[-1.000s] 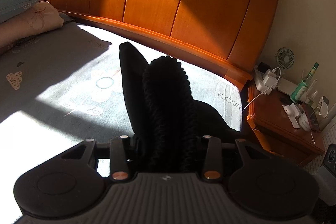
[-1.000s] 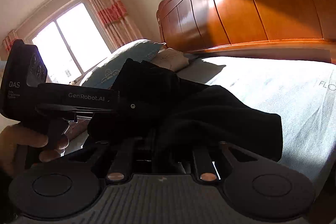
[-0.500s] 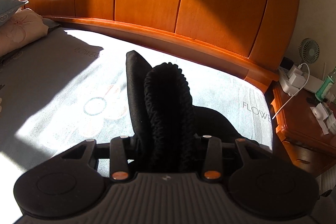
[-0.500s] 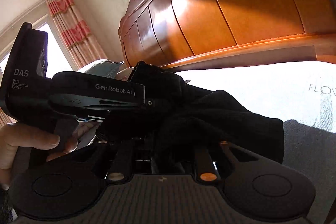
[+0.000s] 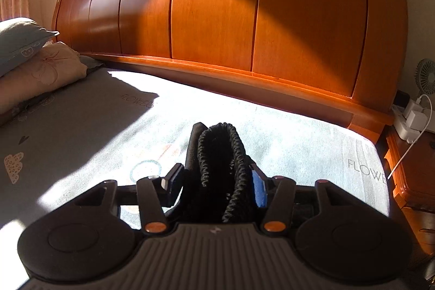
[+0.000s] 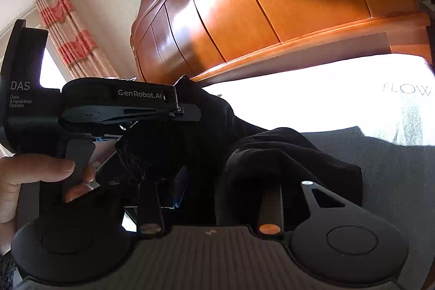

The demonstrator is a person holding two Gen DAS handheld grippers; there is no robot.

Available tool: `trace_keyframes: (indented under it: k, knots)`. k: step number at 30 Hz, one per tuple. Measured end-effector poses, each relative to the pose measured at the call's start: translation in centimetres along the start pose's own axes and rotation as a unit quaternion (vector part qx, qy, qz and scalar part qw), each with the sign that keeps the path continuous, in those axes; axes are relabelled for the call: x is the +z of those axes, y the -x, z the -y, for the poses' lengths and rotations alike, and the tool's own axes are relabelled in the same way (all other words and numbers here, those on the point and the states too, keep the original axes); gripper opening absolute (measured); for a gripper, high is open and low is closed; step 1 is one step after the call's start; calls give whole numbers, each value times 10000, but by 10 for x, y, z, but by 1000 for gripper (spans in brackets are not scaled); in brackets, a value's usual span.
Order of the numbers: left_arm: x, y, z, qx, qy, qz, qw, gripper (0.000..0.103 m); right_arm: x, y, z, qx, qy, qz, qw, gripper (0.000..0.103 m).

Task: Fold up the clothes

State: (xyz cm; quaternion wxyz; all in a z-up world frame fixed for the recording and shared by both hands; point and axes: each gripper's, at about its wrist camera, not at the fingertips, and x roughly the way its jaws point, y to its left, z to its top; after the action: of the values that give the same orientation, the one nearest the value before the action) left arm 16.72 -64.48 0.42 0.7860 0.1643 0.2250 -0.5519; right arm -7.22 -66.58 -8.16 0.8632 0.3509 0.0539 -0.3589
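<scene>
1. No container shows in either view; the black garment (image 5: 217, 167) lies loose on the bed (image 5: 81, 127), close to the wooden headboard (image 5: 244, 18) at 12 o'clock.
2. In the left wrist view, the left gripper (image 5: 216, 181) has its fingers (image 5: 172, 184) spread apart. A bunched fold with a ruffled elastic edge stands upright in the gap; the blue-padded finger at 3 o'clock touches the cloth, while the one at 9 o'clock stands just beside it.
3. In the right wrist view, the right gripper (image 6: 217, 189) also has its fingers (image 6: 180, 186) apart. The garment (image 6: 285, 154) drapes over the finger at 3 o'clock, hiding its tip, and dark cloth fills the space between.
4. At 9 o'clock in that view, a hand (image 6: 32, 181) holds the handle of the left gripper (image 6: 187, 110), whose tip meets the same cloth.
5. Pillows (image 5: 32, 59) are stacked at 9 o'clock in the left view; a nightstand (image 5: 413, 167) with a small fan (image 5: 425, 76) stands at 3 o'clock.
</scene>
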Motion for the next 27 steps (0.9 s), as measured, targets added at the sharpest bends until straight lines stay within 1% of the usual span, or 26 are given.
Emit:
trace_keyframes:
  k: [1,2,3,4,5,8,11,14,17,20,23,25,27]
  knots:
    - [5,7,-4,95,88,217,9997,62,-1,0,2,11,-26,-36,10000,46]
    - [9,14,-10,118,200,348,9991,68,-1,-1,4,23,-59,-72,10000,52]
    - [13,18,-14,99,305,382,9988,70,-2,0,5,50,-101,-100,9999,56]
    - [16,21,-17,73,390,358,9986,71,-3,1,7,78,-148,-127,9998,61]
    - [18,24,-20,65,450,328,9984,71,-3,1,9,105,-197,-154,9996,66]
    - [12,33,-23,9,439,194,9988,71,-4,2,15,173,-277,-253,9991,73]
    - [-5,39,-22,-102,378,-21,9992,71,-6,10,24,237,-363,-384,9983,75]
    - [-31,45,-12,-290,310,-381,9984,71,-10,29,36,394,-493,-557,9964,79]
    - [-61,56,5,-448,18,-574,9973,71,-16,53,47,507,-560,-694,9947,80]
    - [-85,70,29,-530,-353,-685,9956,71,-20,76,57,494,-548,-794,9941,80]
    - [-102,84,54,-582,-776,-753,9924,73,-20,92,61,183,-165,-804,9965,80]
    - [-110,92,72,-595,-1127,-790,9887,73,-20,98,60,-66,291,-782,9965,80]
    - [-115,97,91,-542,-1526,-772,9838,75,-19,99,59,-313,822,-762,9932,80]
